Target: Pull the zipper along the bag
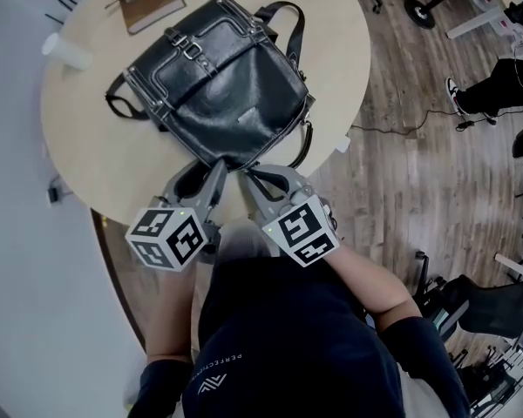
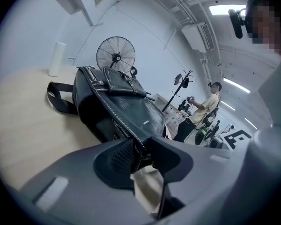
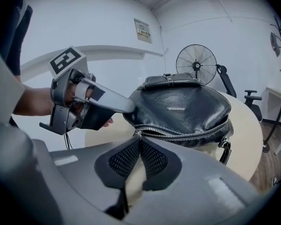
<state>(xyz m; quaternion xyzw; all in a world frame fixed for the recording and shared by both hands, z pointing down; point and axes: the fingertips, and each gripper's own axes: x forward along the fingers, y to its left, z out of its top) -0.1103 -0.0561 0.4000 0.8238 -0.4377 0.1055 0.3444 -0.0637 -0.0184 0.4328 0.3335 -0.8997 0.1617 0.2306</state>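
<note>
Black bag (image 1: 218, 77) flat on round surface (image 1: 87, 138), zipper (image 3: 187, 134) along near edge. Left hand-held gripper (image 2: 139, 149) pinching bag's near corner; right hand-held gripper (image 3: 139, 142) pressed together on zipper pull (image 3: 137, 134) (zipper's left end).

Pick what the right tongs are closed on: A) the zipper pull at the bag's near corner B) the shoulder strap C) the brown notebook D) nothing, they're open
A: in the right gripper view the right tongs are pinched together on the zipper pull at the end of the black bag zipper.
</note>
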